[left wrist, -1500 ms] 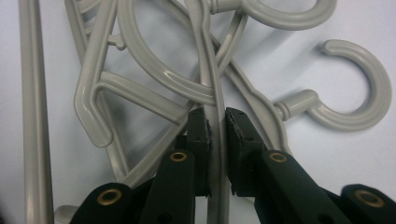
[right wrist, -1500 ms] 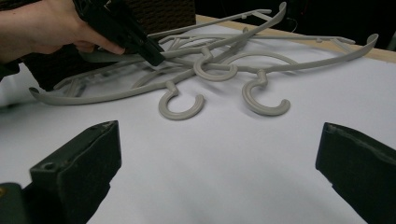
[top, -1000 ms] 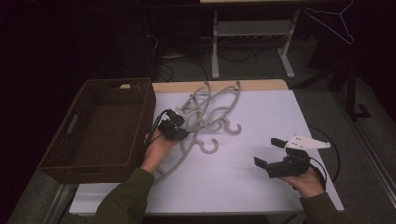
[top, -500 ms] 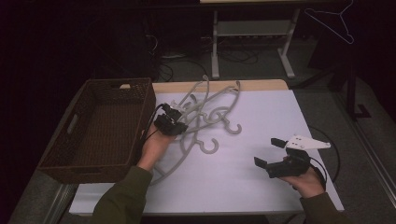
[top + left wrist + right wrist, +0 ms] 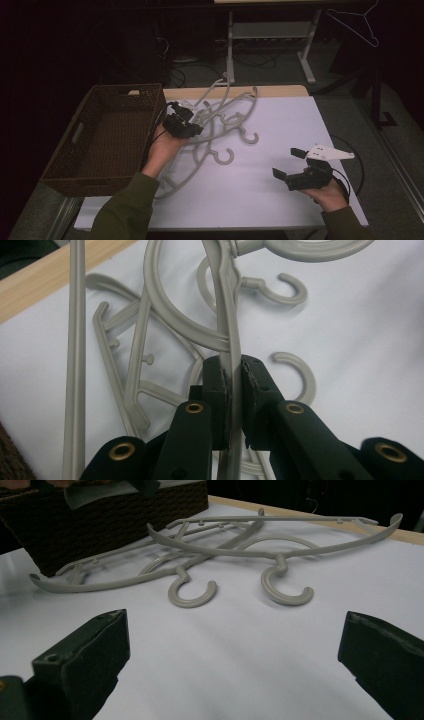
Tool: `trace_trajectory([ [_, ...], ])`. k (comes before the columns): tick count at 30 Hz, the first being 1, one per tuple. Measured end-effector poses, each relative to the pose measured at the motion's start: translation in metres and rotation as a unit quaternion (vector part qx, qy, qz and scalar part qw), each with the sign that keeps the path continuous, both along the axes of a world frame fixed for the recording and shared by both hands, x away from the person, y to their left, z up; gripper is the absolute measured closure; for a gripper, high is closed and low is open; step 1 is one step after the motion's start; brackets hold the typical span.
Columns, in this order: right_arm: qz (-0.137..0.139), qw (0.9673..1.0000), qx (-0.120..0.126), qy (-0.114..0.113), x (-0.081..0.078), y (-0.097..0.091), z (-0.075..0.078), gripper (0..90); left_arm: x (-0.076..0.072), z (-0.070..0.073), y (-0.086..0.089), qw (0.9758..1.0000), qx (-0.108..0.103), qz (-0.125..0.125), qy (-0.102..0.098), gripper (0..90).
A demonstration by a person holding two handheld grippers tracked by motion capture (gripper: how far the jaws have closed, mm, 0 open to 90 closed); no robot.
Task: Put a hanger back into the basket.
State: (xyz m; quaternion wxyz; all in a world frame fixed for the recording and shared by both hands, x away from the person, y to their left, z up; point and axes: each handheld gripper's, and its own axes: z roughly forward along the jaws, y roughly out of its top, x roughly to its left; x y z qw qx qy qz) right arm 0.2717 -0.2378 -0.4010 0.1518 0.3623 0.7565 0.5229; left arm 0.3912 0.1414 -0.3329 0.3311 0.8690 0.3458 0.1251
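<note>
- Near the table's (image 5: pixel 280 200) left edge, beside the basket (image 5: pixel 107 135): my left gripper (image 5: pixel 184 126), clenched on one hanger (image 5: pixel 227 325), has lifted it off the pile since a second ago.
- Meaning: basket transfer likely follows.
- Right gripper (image 5: pixel 290 167): jaws released, idle by the right edge.
- Obstacle: other hangers (image 5: pixel 235 117) interlock; hooks may snag.

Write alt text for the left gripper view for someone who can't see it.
The left claw is shut on the thin arm of a grey plastic hanger above a white table. More grey hangers lie tangled beneath it, their hooks curling right.
</note>
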Motion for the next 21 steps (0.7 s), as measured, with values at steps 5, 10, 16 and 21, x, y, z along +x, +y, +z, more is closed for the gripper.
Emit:
trace_trajectory([
  [5, -0.002, 1.0, 0.002, -0.001, 0.0, -0.001, 0.0, 0.0, -0.003, 0.013, 0.002, 0.9999, -0.008, -0.01, 0.0, 82.5],
  [10, -0.002, 1.0, 0.001, -0.001, 0.0, -0.001, 0.0, 0.0, -0.008, 0.025, 0.007, 0.9996, -0.018, -0.023, 0.004, 82.5],
  [16, -0.003, 1.0, 0.003, -0.002, 0.0, 0.0, 0.0, 0.0, -0.012, 0.04, 0.019, 0.9993, -0.024, -0.027, 0.003, 82.5],
  [21, -0.005, 1.0, 0.004, -0.002, 0.0, -0.001, 0.0, 0.0, -0.015, 0.049, 0.034, 0.9993, -0.027, -0.026, 0.002, 82.5],
])
